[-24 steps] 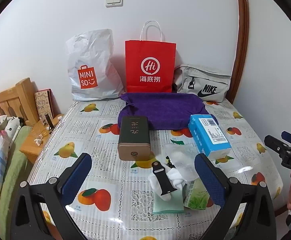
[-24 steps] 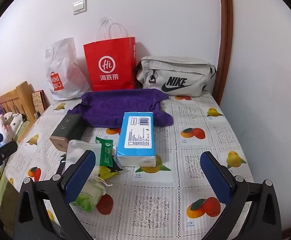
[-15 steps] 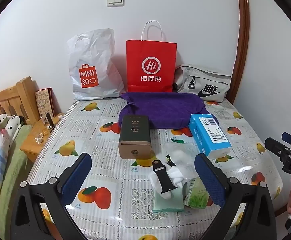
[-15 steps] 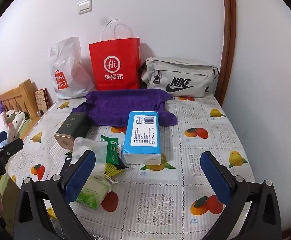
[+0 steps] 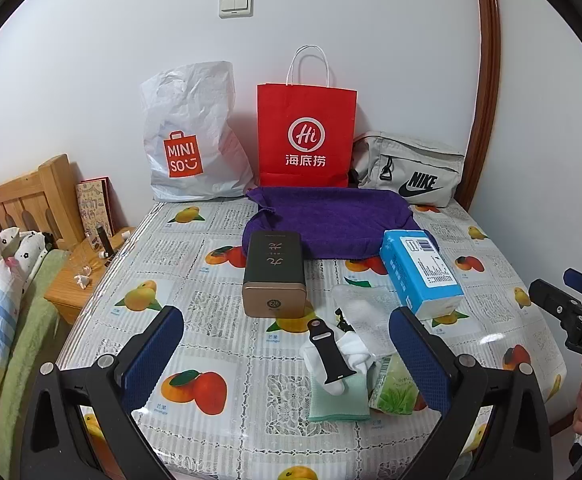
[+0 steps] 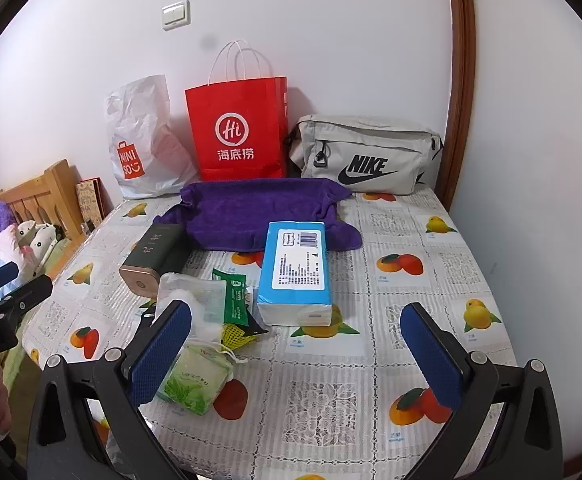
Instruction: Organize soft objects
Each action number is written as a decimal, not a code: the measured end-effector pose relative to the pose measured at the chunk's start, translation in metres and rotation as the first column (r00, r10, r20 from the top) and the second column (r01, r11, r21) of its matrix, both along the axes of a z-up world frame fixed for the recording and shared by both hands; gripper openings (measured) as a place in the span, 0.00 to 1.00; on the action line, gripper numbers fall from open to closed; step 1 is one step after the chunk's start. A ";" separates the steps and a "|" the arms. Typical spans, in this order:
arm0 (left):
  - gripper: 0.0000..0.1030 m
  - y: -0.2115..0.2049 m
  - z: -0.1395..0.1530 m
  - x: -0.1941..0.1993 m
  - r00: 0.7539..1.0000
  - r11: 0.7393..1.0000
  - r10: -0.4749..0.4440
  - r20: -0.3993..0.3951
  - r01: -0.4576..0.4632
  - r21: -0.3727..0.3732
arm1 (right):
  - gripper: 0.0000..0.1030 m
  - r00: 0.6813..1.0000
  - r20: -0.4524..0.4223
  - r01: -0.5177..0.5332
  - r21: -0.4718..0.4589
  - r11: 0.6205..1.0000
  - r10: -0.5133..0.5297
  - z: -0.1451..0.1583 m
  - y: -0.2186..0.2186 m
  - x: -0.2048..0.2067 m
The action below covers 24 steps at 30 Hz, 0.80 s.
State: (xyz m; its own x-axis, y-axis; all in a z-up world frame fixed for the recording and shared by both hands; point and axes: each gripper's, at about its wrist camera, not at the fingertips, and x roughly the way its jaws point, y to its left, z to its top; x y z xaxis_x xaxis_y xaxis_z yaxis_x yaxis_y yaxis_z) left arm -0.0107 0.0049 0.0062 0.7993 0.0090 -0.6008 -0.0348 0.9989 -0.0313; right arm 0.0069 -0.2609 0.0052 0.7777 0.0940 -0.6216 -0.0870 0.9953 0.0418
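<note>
- Towel (image 5: 331, 220), purple and the largest soft thing, is spread at the far side of the table (image 5: 219, 308), well ahead of both grippers.
- Tissue pack (image 6: 295, 268) is laid lengthwise ahead of the right gripper (image 6: 295, 344), slightly left of centre.
- Socks (image 5: 347, 360) and small packets are clustered just before the left gripper (image 5: 287, 356), towards its right finger.
- Fingers of both are spread fully; nothing is held or touched.
</note>
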 end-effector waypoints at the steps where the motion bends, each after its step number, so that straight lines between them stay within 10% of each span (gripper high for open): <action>1: 1.00 0.001 0.002 0.000 1.000 1.000 -0.001 0.000 0.001 0.000 | 1.00 1.000 0.000 0.000 -0.001 1.000 0.000 0.000 0.001 0.000; 24: 1.00 0.002 0.005 -0.005 1.000 1.000 0.001 0.007 -0.001 0.002 | 1.00 1.000 0.009 -0.002 0.005 1.000 0.002 0.002 0.001 -0.002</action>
